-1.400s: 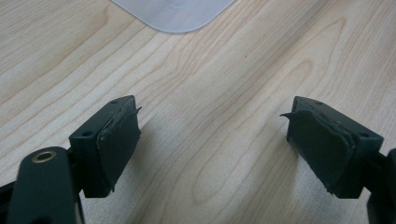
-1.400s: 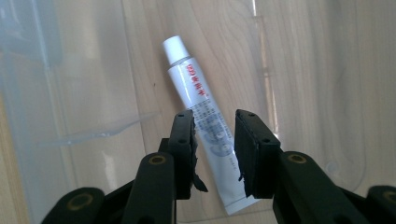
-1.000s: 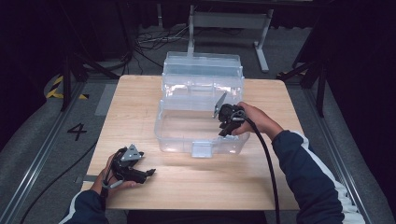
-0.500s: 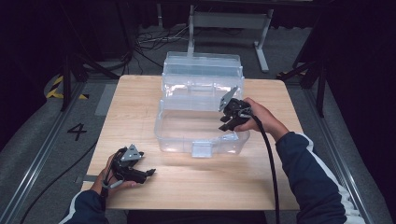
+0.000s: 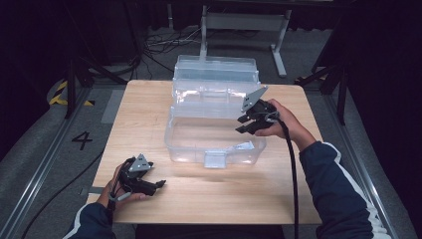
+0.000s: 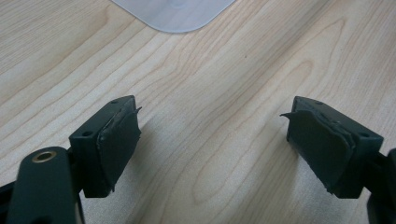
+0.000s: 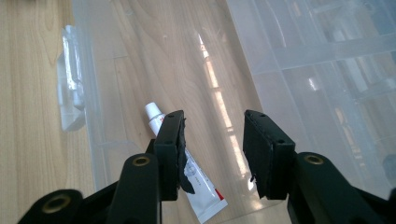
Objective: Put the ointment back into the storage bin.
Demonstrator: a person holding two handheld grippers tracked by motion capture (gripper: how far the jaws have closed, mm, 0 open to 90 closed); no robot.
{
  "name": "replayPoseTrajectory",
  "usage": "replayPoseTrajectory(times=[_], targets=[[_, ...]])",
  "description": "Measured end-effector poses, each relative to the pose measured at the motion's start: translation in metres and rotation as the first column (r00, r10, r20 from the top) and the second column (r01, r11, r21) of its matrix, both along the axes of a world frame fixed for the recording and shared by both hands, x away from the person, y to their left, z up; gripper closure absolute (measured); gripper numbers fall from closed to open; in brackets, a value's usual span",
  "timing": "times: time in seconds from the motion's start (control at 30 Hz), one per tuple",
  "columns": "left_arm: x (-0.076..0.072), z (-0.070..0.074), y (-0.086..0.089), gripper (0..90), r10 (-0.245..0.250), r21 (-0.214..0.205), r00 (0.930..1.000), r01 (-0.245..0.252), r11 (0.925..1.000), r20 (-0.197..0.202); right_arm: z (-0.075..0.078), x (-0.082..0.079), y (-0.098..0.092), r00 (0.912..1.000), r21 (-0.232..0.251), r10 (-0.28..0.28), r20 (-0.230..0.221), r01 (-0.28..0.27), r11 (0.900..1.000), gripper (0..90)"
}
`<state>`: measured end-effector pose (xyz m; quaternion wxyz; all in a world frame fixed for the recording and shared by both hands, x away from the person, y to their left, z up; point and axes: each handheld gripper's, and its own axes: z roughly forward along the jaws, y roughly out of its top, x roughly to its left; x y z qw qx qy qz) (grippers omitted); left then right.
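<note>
At the near left of the wooden table (image 5: 149, 119) we see the left gripper (image 5: 158, 184) held low over the surface in the person's left hand (image 5: 115, 191), its jaws pointing right. In the left gripper view they stand wide apart with bare wood between the pads (image 6: 119, 142), and the rounded corner of the clear plastic box (image 6: 175, 11) shows just beyond them at the top edge. Moving right, the clear plastic box (image 5: 214, 132) sits in the middle of the table with its lid (image 5: 216, 67) tipped back on the far side and a latch tab (image 5: 215, 159) on its near wall. Inside the box, near its right end, lies a small white tube (image 5: 244, 147) flat on the bottom. Further right, the right gripper (image 5: 244, 124) hangs above the right end of the box, held by the right hand (image 5: 283, 124), jaws angled down and left. In the right gripper view we see its jaws part-way apart, having just been opening, with nothing gripped between them; the white tube (image 7: 201, 186) lies below, partly hidden behind the left jaw, its cap pointing away toward the latch wall.
</note>
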<state>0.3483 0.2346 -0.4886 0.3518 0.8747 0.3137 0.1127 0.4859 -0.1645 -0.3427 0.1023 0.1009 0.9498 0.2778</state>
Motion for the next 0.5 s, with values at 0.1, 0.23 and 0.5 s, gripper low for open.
replayPoseTrajectory(times=[0.1,0.23,0.5], targets=[[0.0,0.0,0.0,17.2,0.0,0.0,1.0,0.0,1.0,0.0,0.005,0.0,-0.004,0.9998,0.025,-0.011,0.017,0.01,0.9996,59.9],[0.0,0.0,0.0,17.2,0.0,0.0,1.0,0.0,1.0,0.0,0.011,0.0,-0.01,0.9991,0.047,-0.025,0.034,0.023,0.9986,59.7],[0.0,0.0,0.0,17.1,0.0,0.0,1.0,0.0,1.0,0.0,0.018,0.002,-0.017,0.997,0.074,-0.056,0.054,0.052,0.9959,59.5]])
